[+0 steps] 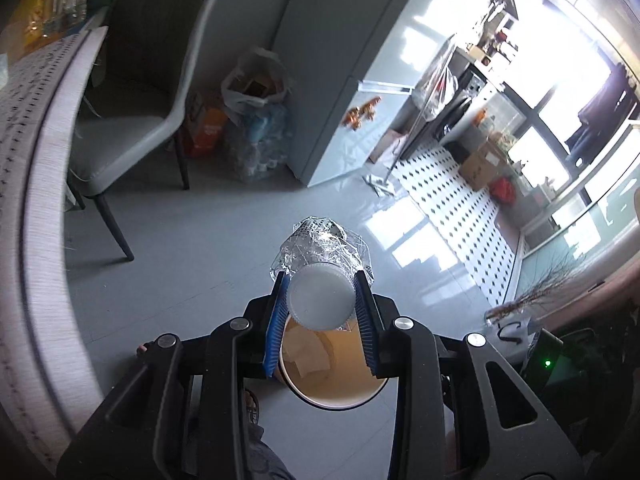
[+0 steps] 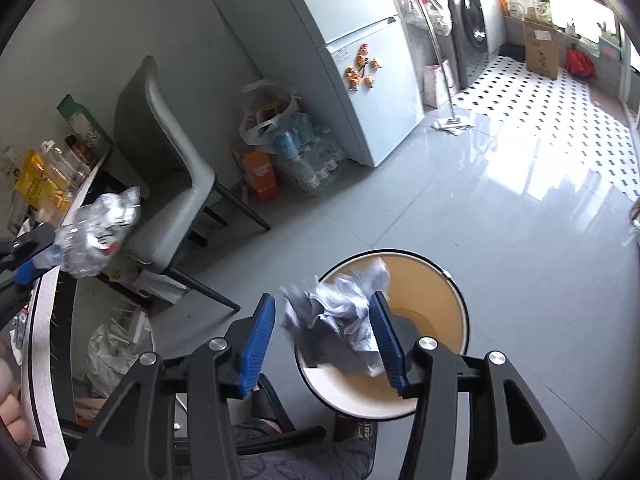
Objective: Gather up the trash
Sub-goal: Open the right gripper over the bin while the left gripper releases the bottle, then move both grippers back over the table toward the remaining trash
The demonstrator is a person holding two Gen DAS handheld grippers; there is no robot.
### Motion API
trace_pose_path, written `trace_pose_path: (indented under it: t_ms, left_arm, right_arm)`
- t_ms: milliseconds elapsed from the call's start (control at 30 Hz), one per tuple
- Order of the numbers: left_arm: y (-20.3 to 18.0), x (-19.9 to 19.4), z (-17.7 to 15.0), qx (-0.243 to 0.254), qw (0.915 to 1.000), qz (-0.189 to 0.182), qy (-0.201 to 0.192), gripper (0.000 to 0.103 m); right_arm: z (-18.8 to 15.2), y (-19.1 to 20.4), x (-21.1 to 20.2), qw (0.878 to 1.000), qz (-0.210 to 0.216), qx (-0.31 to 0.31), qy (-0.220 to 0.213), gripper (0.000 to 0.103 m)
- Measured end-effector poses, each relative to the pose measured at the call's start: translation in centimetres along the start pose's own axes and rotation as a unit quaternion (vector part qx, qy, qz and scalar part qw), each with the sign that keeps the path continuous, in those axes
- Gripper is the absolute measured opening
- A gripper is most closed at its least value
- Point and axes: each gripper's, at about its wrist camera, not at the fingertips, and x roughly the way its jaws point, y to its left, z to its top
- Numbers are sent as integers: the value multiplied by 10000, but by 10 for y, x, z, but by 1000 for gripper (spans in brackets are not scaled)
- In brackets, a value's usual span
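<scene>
1. your left gripper (image 1: 322,302) pinches a crushed bottle (image 1: 320,272) by its cap end, over the bin (image 1: 340,394); a weak grip could drop it outside.
2. your right gripper (image 2: 322,334) fingers are spread, wad of paper (image 2: 340,320) loose between them above the bin, may catch the rim.
3. only the right view shows the bottle from the side.

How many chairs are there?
1. The grey chair stands by the table, left of the fridge; the left wrist view shows the same chair. Others may be out of sight.
</scene>
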Motion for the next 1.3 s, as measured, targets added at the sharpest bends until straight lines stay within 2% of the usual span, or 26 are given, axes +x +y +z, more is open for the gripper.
trace_pose_path:
  t_ms: [133,267,367,400,467,567,667,800,833,933,1100,1300]
  left_arm:
    - [-15,28,-4,16,9995,-110,310,32]
    - [-34,55,-12,45,9973,-321,654,32]
    - [-50,77,-15,60,9922,-712,1019,34]
    - [-55,83,-15,69,9900,-790,1167,37]
    - [-59,91,-15,-38,9867,-911,1345,80]
    - [-55,76,-13,-227,9884,-1002,1122,85]
    - [-52,60,-11,-179,9914,-895,943,87]
    - [-37,25,-4,-59,9957,-663,642,89]
    - [-33,18,-1,-61,9960,-654,598,89]
    - [-15,-23,7,-167,9983,-544,153,91]
    - [18,-88,19,-249,9979,-348,-482,94]
    - [54,-150,13,-454,9939,-288,-966,96]
  right_arm:
    - [-3,-19,4,9999,10,155,-3,54]
    - [-7,-38,-11,9992,-142,358,-103,54]
    - [-10,-50,-30,9984,-277,459,-203,54]
    - [-11,-54,-36,9980,-327,497,-231,54]
    - [-15,-64,-50,9970,-442,567,-282,54]
    - [-17,-72,-65,9960,-537,632,-337,54]
    - [-17,-68,-75,9961,-607,535,-362,54]
    - [-16,-52,-79,9977,-451,406,-310,55]
    - [-15,-42,-80,9982,-407,313,-301,57]
    - [-7,-16,-82,9991,-276,149,-301,74]
    - [9,42,-104,9978,-163,-223,-597,87]
    - [10,101,-130,9948,11,-559,-851,95]
